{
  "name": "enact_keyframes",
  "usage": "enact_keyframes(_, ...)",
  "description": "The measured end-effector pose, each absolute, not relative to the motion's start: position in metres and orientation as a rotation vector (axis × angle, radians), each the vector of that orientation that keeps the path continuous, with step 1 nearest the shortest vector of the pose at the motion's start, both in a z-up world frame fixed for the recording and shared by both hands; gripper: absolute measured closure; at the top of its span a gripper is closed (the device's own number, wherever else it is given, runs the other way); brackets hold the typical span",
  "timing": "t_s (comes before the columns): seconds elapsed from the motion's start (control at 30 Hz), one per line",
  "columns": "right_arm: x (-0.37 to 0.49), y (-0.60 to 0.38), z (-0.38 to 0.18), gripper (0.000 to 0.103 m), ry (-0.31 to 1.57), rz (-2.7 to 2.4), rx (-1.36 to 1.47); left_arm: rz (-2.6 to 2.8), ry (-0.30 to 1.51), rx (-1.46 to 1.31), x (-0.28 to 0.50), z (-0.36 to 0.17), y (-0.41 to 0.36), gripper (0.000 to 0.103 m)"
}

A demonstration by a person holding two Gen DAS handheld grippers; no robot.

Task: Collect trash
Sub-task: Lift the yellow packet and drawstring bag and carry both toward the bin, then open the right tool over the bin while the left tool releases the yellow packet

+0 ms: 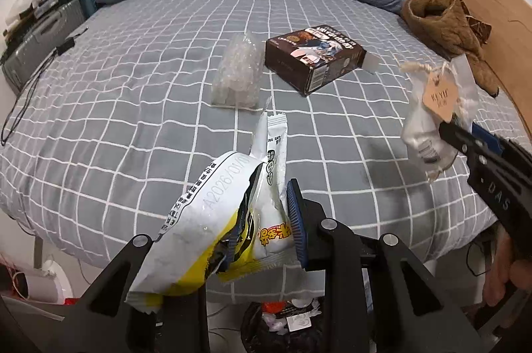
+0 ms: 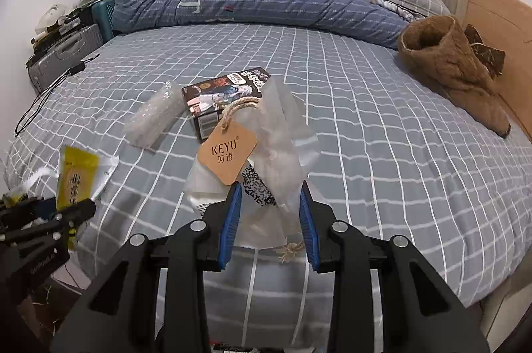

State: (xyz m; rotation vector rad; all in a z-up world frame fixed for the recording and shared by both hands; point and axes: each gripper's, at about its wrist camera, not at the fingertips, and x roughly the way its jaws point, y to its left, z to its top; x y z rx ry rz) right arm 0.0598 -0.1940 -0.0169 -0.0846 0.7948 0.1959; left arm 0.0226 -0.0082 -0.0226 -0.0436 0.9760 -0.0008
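The left gripper (image 1: 262, 230) is clamped on crumpled yellow-and-white snack wrappers (image 1: 219, 220), which stick up ahead of its jaws. The right gripper (image 2: 270, 226) pinches a clear plastic bag (image 2: 282, 153) (a brown KEYU tag (image 2: 227, 151) hangs on twine) between its blue pads. Beyond both jaws, on the checked bed (image 1: 133, 120), lie a bubble-wrap pouch (image 1: 237, 73) and a dark box (image 1: 314, 57).

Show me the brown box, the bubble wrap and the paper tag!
brown box (image 1: 312, 53): left wrist view, its printed top.
bubble wrap (image 1: 237, 72): left wrist view, its middle.
paper tag (image 2: 227, 151): right wrist view, its printed face.
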Motion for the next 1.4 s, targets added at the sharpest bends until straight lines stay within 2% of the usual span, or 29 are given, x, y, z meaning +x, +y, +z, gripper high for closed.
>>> enact_keyframes(0.73,-0.027,-0.178,0.002,0.07,0.813,0.174,-0.087,-0.042,0.918,-0.062,-0.034,0.011,-0.002,0.076)
enact_keyframes(1.4,-0.085,-0.169,0.008,0.07,0.819,0.149,-0.111,-0.072,0.893,-0.057,-0.088,0.019,0.0,0.076)
